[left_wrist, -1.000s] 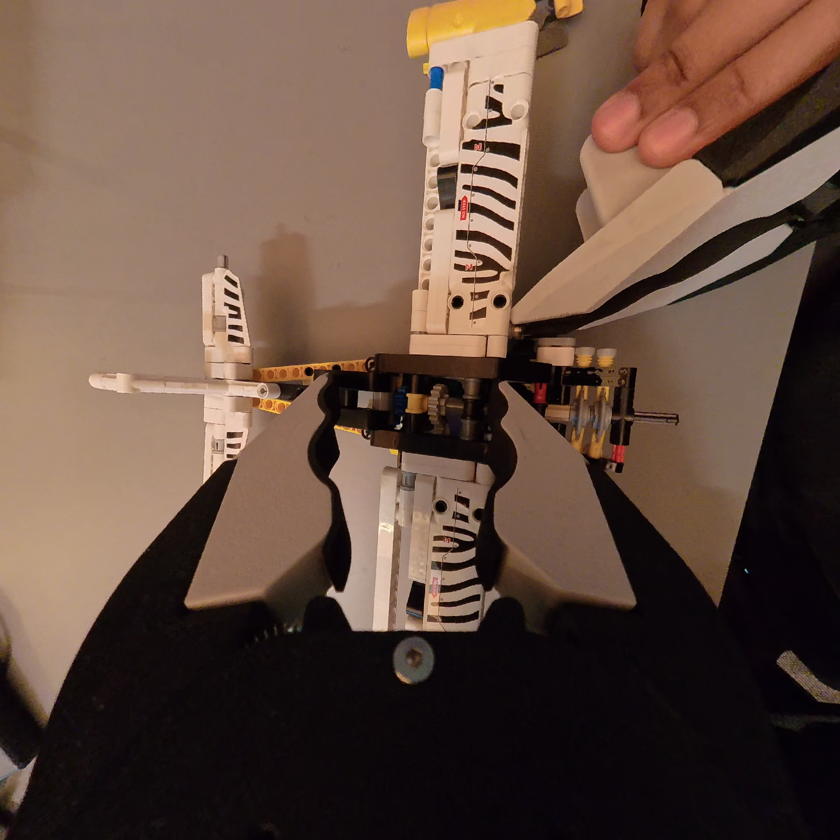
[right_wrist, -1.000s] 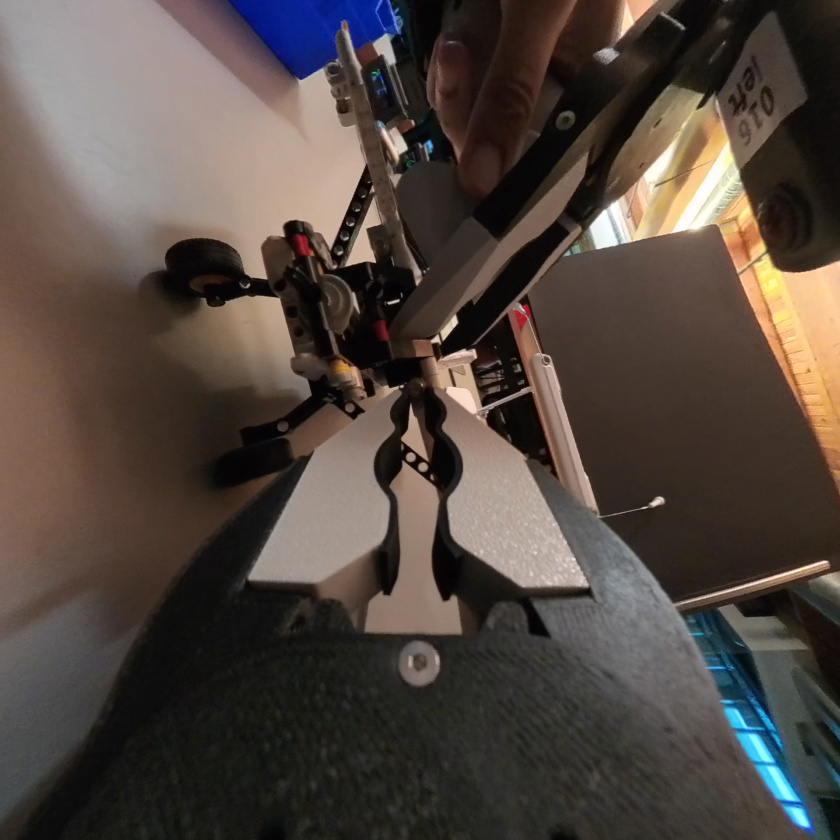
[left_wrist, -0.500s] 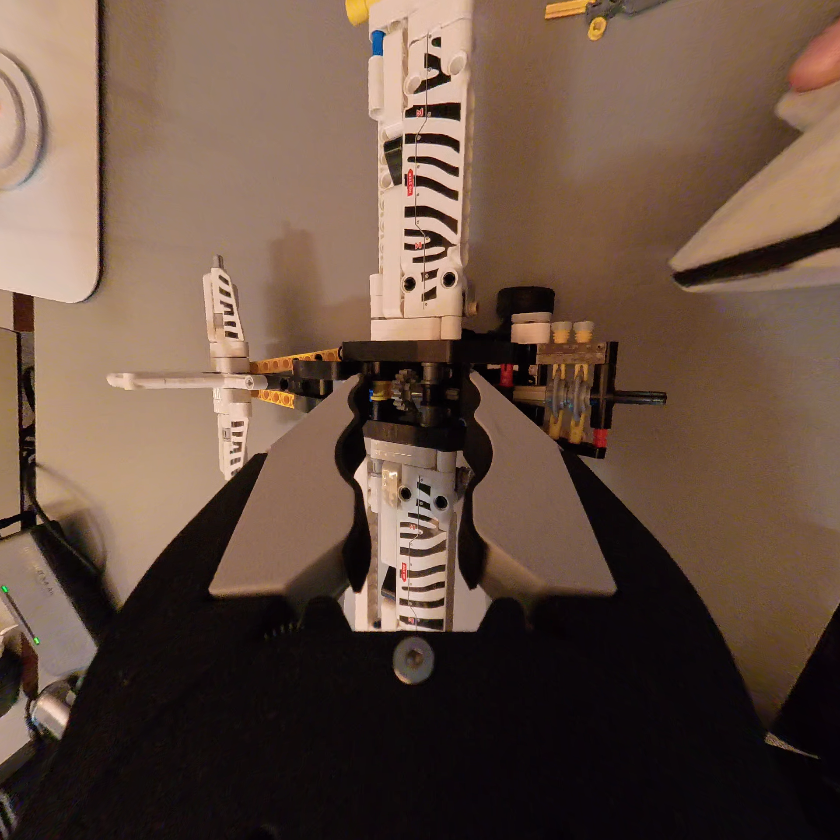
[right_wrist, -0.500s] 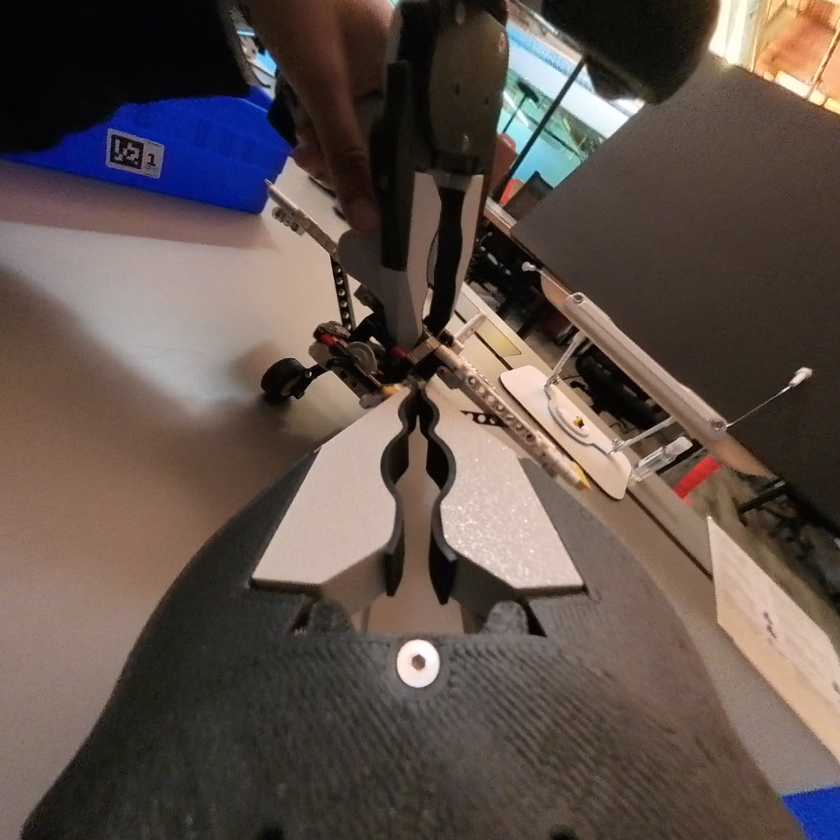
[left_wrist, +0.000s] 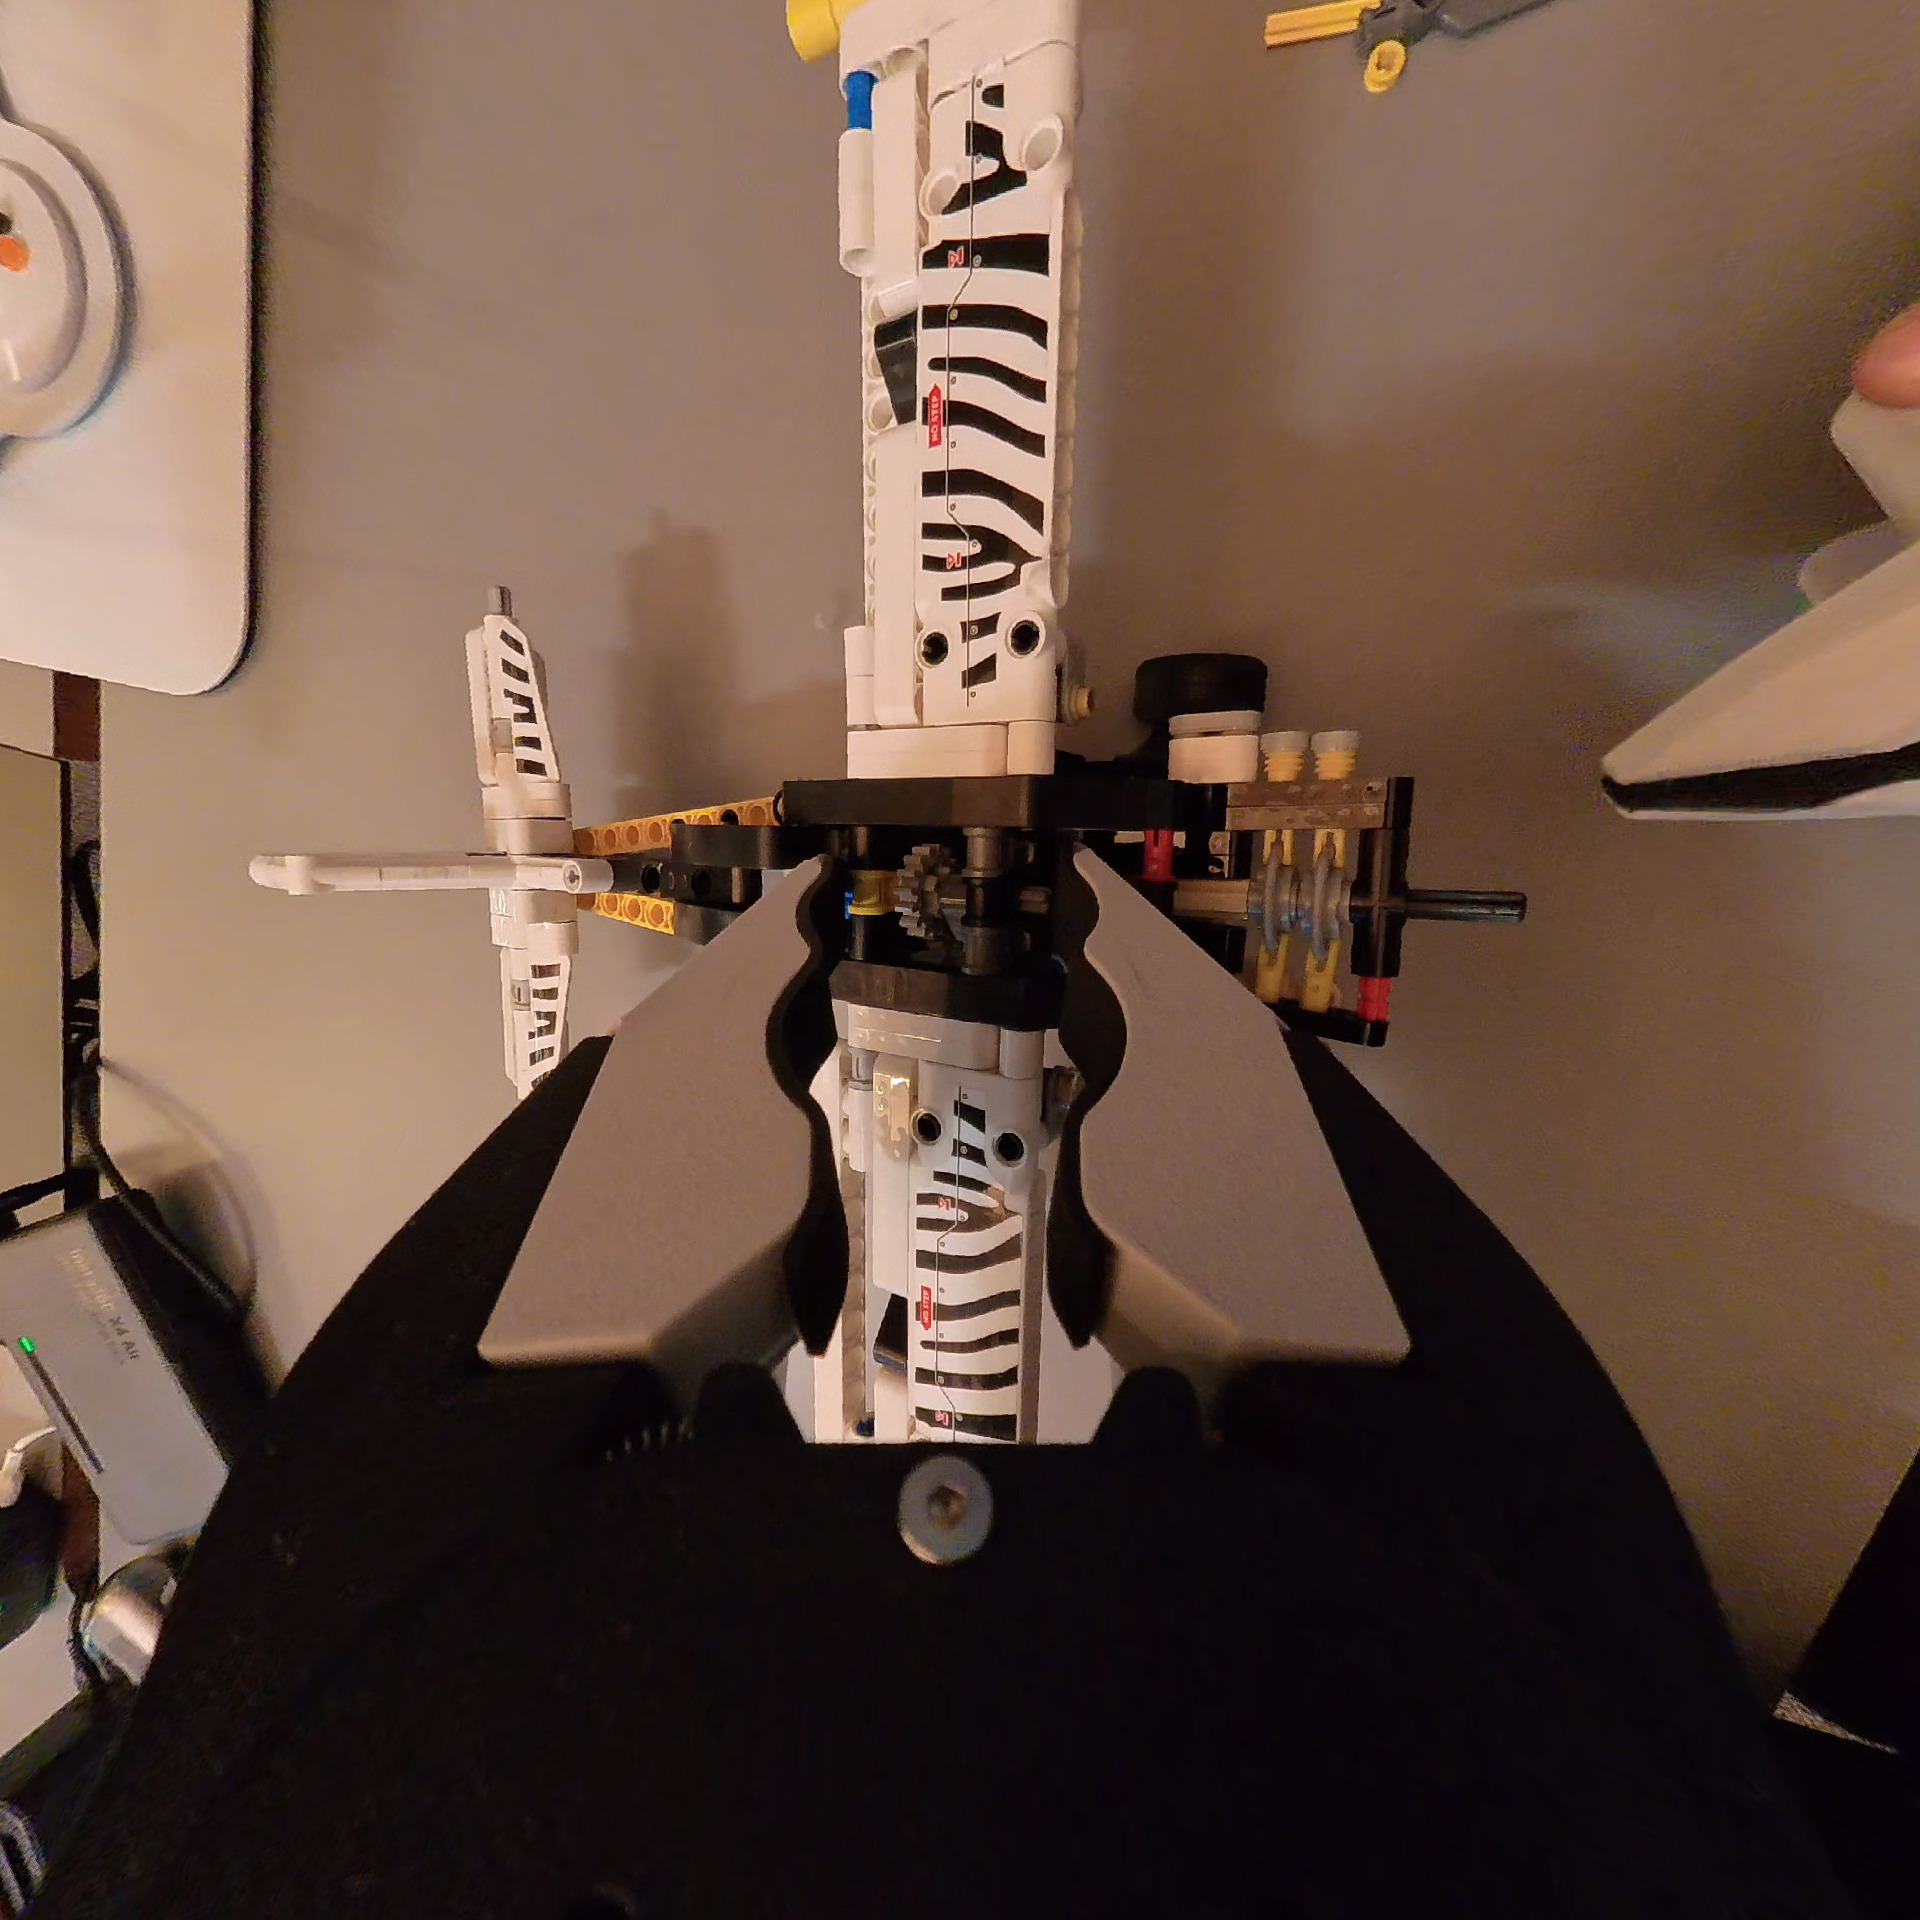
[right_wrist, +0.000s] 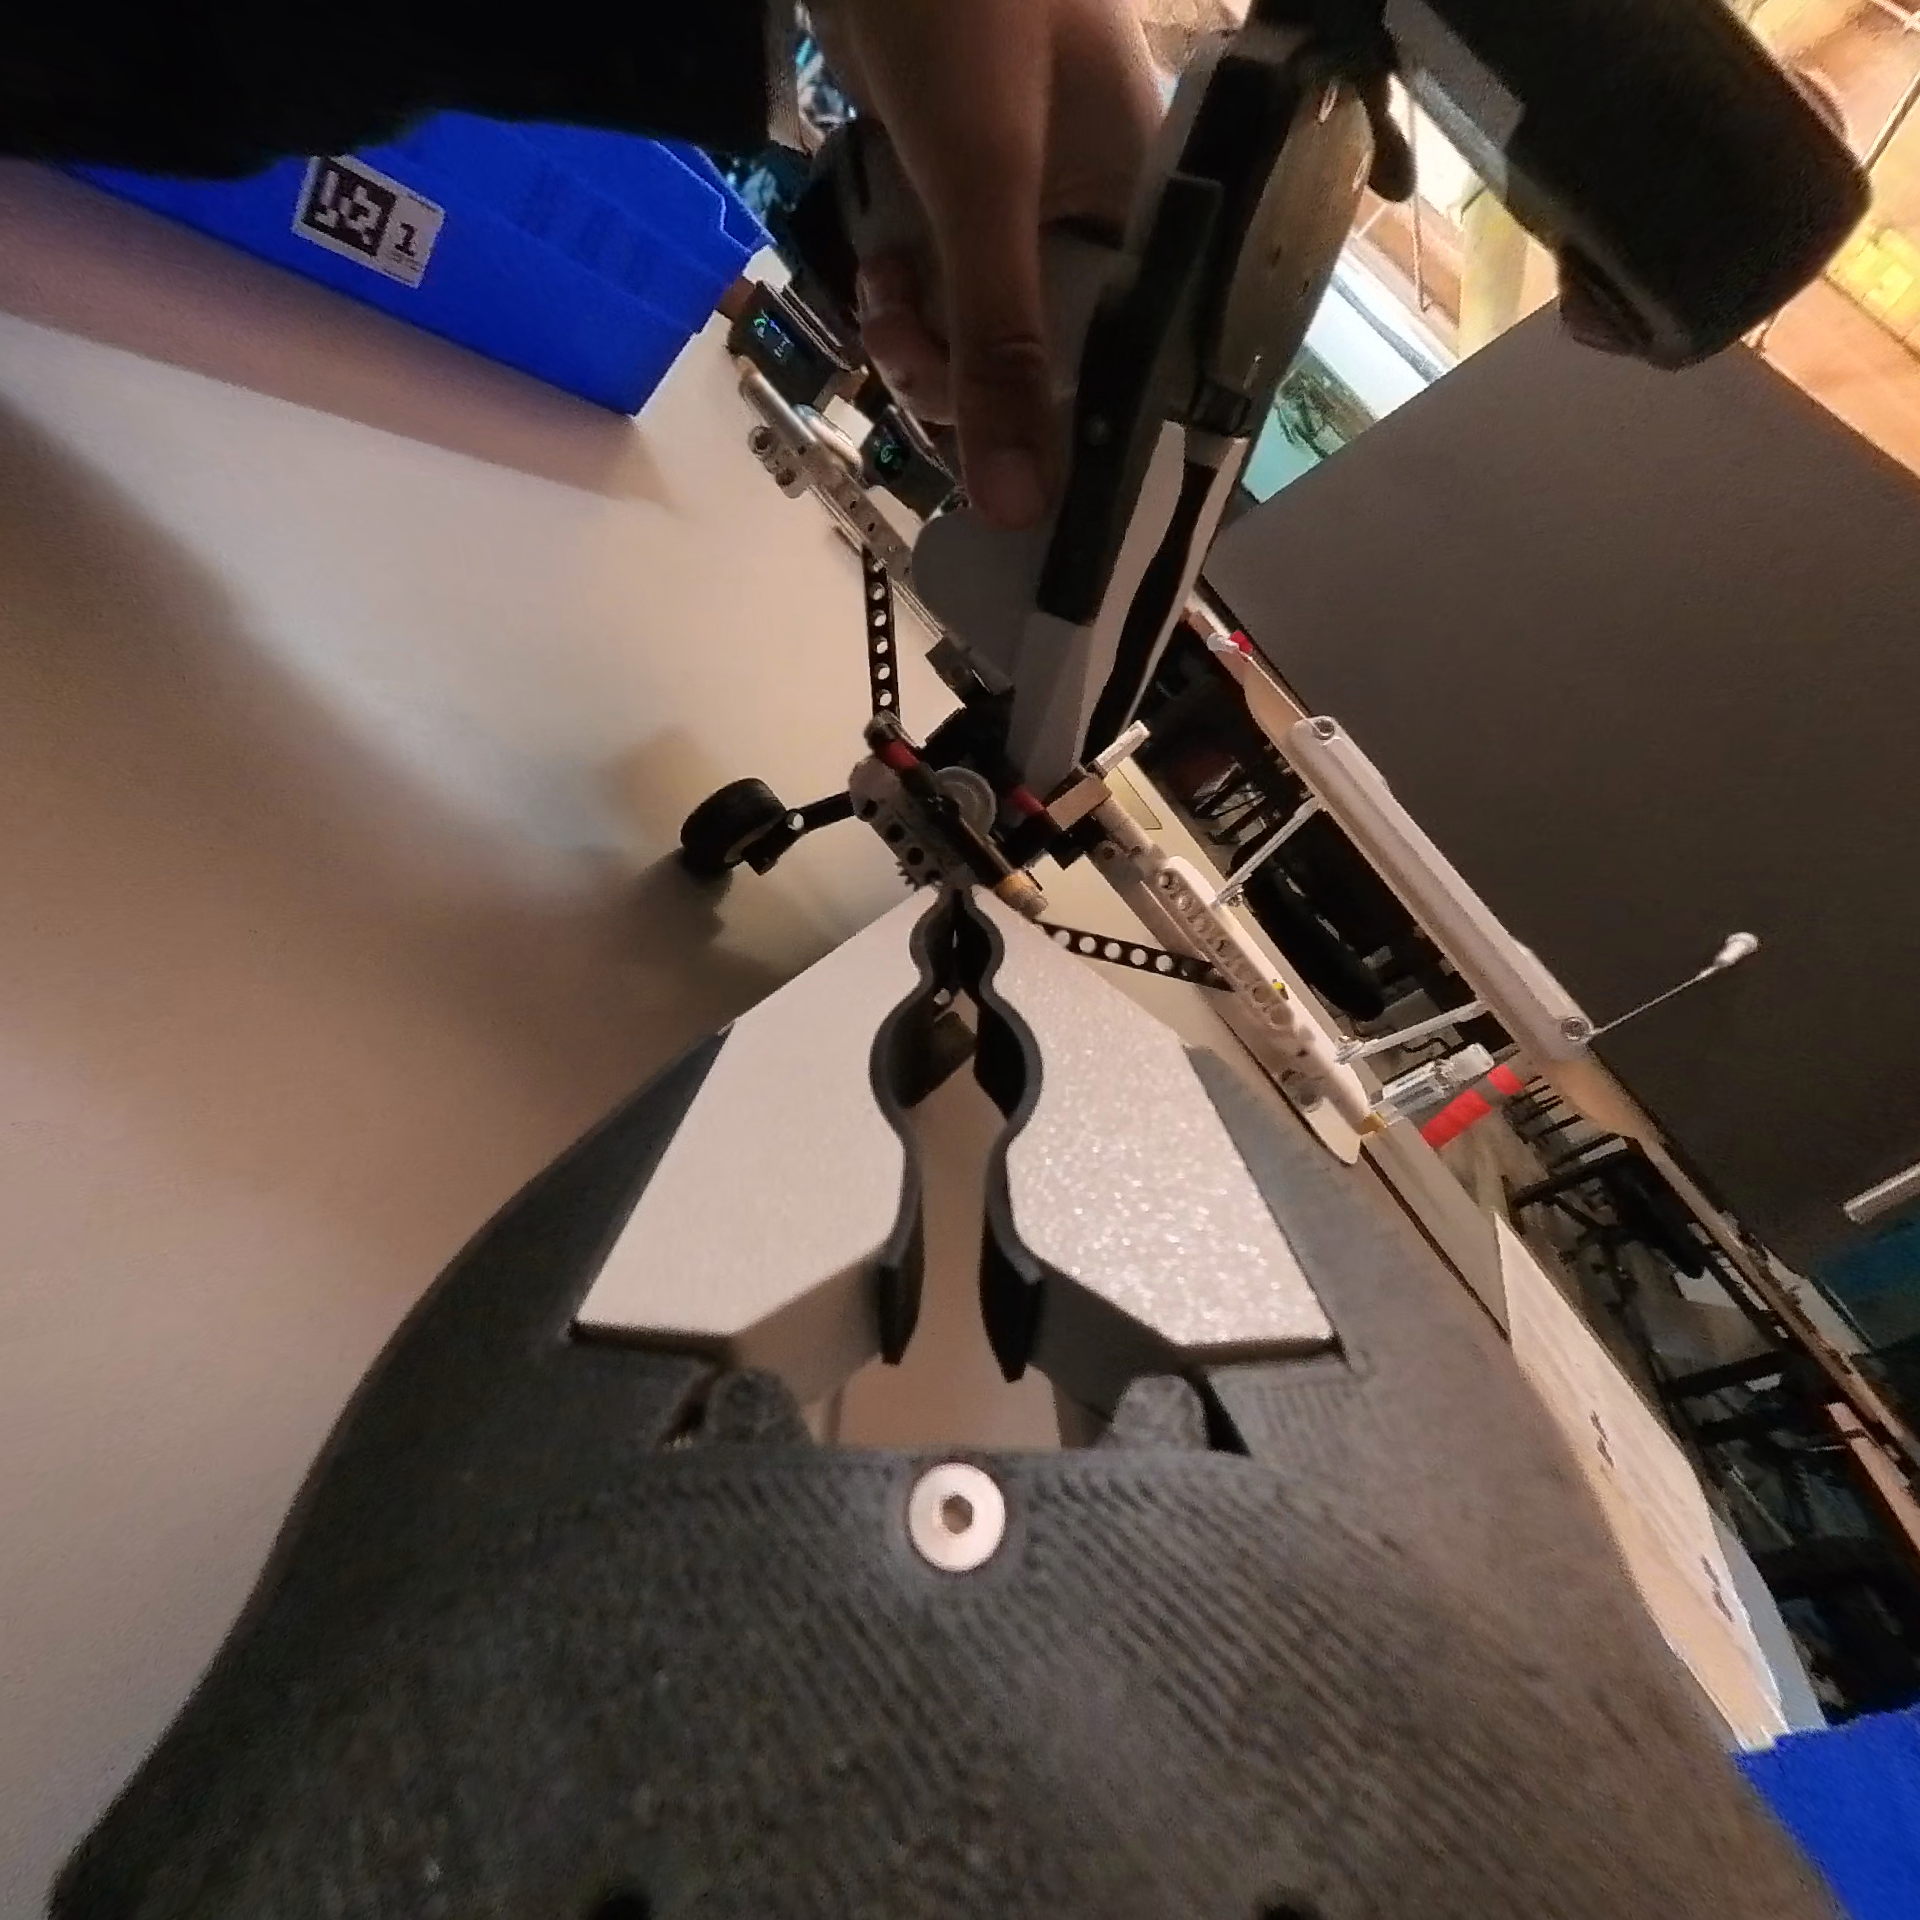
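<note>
The work surface is a plain pale grey table (left_wrist: 1455, 468) in a warmly lit room, with a blue bin (right_wrist: 540, 239) at its far edge and a large dark panel (right_wrist: 1610, 644) beside it. On it stands a brick-built model plane (left_wrist: 966, 416), white with black zebra stripes, a black geared centre block (left_wrist: 935, 914), a striped tail (left_wrist: 520, 831) and a small black wheel (right_wrist: 727, 826); the left gripper (left_wrist: 948, 894) is clamped on that centre block, pads pressed to its sides. The left wrist view looks straight down on the wings and gears, whereas the right wrist view, low and tilted, shows a hand (right_wrist: 987, 260) on the left gripper and the right gripper (right_wrist: 958, 914) with fingertips closed together just short of the model's nose, gripping nothing visible.
</note>
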